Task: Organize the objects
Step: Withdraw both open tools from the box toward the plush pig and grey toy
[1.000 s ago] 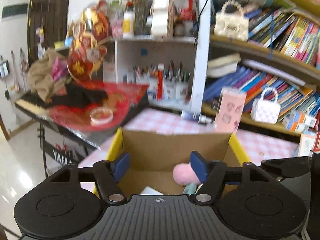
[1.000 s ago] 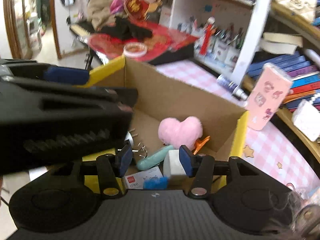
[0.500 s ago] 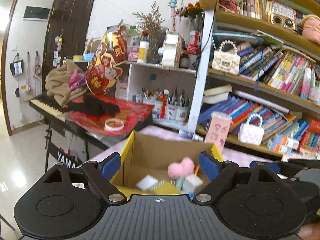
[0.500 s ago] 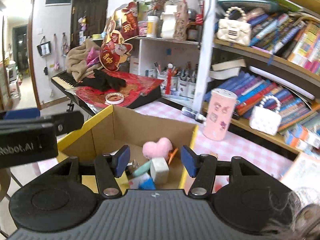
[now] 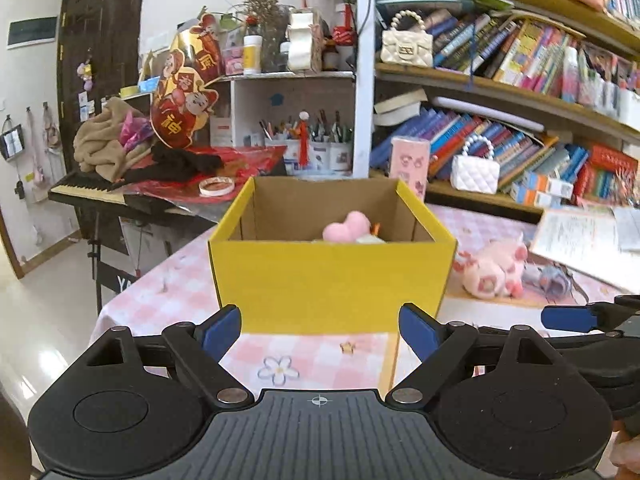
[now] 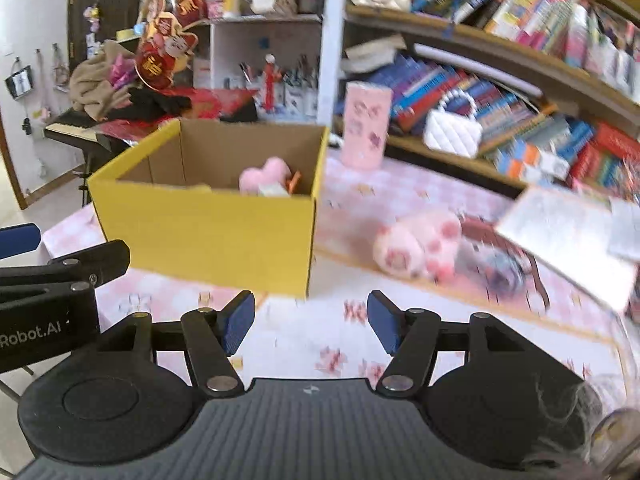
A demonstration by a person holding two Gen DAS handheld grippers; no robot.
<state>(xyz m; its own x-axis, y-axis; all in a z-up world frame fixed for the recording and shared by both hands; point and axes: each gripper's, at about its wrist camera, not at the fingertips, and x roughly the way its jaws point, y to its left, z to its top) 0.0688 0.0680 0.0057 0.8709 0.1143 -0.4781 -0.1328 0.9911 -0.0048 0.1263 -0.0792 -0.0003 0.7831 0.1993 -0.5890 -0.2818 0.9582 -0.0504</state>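
At the centre of both frames I see the yellow box [image 5: 332, 284] on the checkered table [image 5: 312, 356], a pink heart [image 5: 347, 226] inside. My left gripper [image 5: 320, 330] and right gripper [image 6: 311, 322] are both spread wide and hold nothing. At right of the box lies a pink plush pig [image 6: 416, 244].

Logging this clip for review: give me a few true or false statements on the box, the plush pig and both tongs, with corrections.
1. Both the left tongs and the right tongs are open and hold nothing. True.
2. The pink plush pig lies inside the yellow box. False: it lies on the checked tablecloth, to the right of the box.
3. A pink heart sits inside the box. True.
4. The box is closed with a lid. False: its top is open and the contents show.
5. The left tongs grip the front wall of the box. False: they are short of it, apart.
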